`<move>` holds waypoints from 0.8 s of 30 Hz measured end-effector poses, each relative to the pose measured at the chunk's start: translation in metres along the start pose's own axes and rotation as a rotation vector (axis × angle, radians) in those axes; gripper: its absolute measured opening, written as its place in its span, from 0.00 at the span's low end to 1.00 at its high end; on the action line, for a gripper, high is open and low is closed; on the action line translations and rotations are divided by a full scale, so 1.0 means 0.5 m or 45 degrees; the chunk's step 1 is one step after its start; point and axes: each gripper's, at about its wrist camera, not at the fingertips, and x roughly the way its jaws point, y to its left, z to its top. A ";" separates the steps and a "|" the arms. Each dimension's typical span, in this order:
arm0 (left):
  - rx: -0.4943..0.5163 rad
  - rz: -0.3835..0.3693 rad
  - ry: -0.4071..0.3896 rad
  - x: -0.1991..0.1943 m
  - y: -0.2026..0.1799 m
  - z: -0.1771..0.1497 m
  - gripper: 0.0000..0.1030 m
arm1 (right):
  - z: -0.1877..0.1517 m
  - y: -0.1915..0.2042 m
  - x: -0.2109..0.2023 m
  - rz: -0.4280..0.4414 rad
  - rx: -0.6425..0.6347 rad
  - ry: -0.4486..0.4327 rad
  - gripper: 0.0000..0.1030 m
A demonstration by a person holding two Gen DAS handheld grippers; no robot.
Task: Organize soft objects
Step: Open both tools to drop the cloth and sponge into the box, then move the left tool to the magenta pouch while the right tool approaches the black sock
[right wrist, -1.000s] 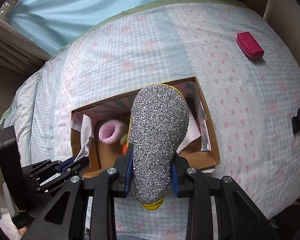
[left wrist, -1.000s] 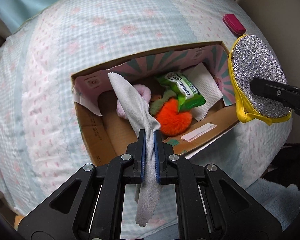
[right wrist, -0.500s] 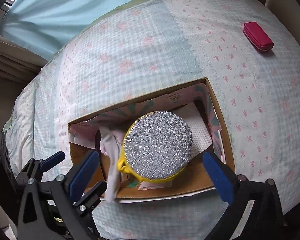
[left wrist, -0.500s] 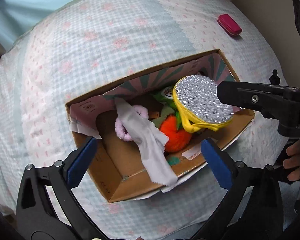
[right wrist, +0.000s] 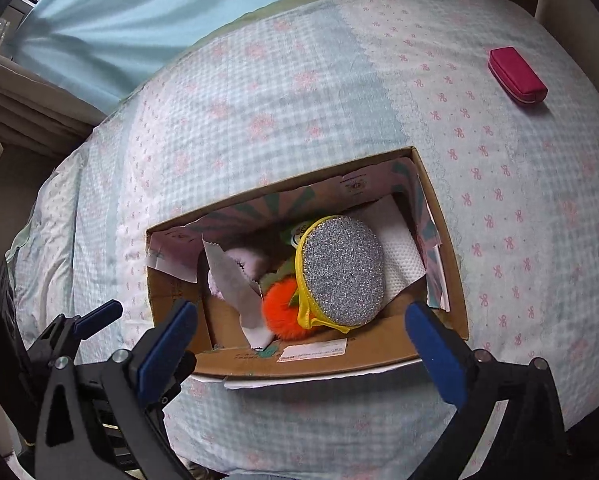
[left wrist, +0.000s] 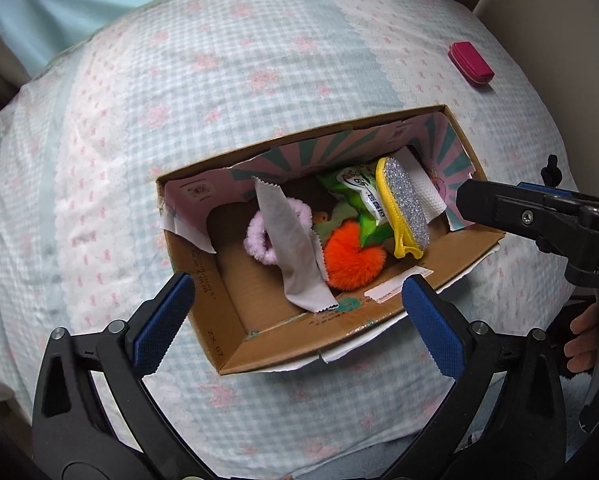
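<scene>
The silver glitter sponge with yellow trim leans on edge inside the cardboard box, against a white paper towel and an orange pom-pom. A grey cloth lies draped over a pink scrunchie beside them. The box sits on a checked bed cover. Left claw and right claw hover above, both spread wide and empty.

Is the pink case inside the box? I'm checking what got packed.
No, the pink case lies on the bedspread, outside the cardboard box.
</scene>
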 end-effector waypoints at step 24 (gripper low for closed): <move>0.117 0.219 -0.470 -0.262 -0.247 0.102 1.00 | -0.043 -0.193 -0.421 -0.208 -0.170 -0.505 1.00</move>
